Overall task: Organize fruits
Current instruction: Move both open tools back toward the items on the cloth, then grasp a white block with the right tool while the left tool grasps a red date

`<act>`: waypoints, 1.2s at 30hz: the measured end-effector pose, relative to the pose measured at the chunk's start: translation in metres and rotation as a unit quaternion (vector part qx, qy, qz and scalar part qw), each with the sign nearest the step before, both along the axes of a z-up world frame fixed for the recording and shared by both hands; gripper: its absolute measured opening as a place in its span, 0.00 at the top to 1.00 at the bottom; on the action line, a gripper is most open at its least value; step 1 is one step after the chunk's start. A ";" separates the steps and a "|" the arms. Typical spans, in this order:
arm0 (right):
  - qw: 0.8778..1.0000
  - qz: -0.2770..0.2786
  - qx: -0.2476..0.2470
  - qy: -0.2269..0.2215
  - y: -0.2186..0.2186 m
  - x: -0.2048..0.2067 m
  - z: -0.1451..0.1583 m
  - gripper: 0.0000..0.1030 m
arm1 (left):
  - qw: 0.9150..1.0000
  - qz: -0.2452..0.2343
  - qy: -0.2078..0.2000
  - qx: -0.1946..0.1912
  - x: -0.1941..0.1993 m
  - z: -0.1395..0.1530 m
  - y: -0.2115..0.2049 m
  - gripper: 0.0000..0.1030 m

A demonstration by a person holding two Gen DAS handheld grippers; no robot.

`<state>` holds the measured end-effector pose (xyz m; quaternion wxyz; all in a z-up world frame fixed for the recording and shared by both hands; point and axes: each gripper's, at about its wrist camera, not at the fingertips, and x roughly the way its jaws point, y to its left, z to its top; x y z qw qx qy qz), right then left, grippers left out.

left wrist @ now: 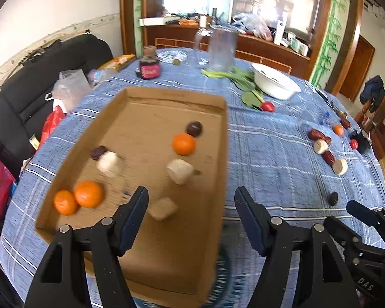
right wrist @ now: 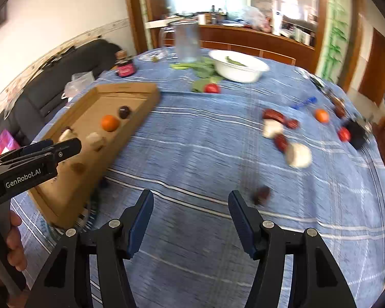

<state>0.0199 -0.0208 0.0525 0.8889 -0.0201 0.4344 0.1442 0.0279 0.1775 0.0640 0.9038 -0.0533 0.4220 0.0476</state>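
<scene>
Nearest the lens in each wrist view, two dark fingers stand apart with nothing between them: the left gripper (left wrist: pixel 191 192) is poised above the near right corner of a cardboard tray (left wrist: pixel 219 169), the right gripper (right wrist: pixel 191 195) above bare blue checked cloth on the table (right wrist: pixel 192 141). Both point steeply downward. At the left edge of the right wrist view a hand (right wrist: pixel 11 246) grips the handle of the left gripper, whose fingers reach over the tray.

Inside the tray lie three oranges, two together near its left wall (left wrist: pixel 78 197) and one farther in (left wrist: pixel 183 144), several pale cut pieces (left wrist: pixel 179 171) and two dark fruits (left wrist: pixel 194 128). Well apart on the cloth to the right lie red dates (right wrist: pixel 273 115), pale pieces (right wrist: pixel 299 155), a small orange (right wrist: pixel 321 115), a red fruit (right wrist: pixel 344 134) and, nearer, one dark fruit (right wrist: pixel 261 194).

Farther back stand a white bowl (right wrist: pixel 237 73) beside leafy greens (right wrist: pixel 205 70), a clear pitcher (right wrist: pixel 186 42) and a dark jar (right wrist: pixel 125 68). Beyond the table are a black sofa (left wrist: pixel 38 77) at left and a cluttered wooden sideboard (left wrist: pixel 256 41).
</scene>
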 end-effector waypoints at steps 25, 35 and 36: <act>0.995 -0.085 0.037 0.033 -0.145 0.071 -0.024 0.38 | 0.991 -0.118 0.060 0.019 0.009 -0.023 -0.143 0.31; 0.999 -0.023 0.006 0.038 -0.118 0.116 -0.049 0.69 | 0.984 -0.155 0.080 0.028 0.024 -0.033 -0.178 0.31; 0.999 -0.021 0.010 0.038 -0.121 0.116 -0.047 0.69 | 0.984 -0.158 0.082 0.029 0.027 -0.035 -0.182 0.31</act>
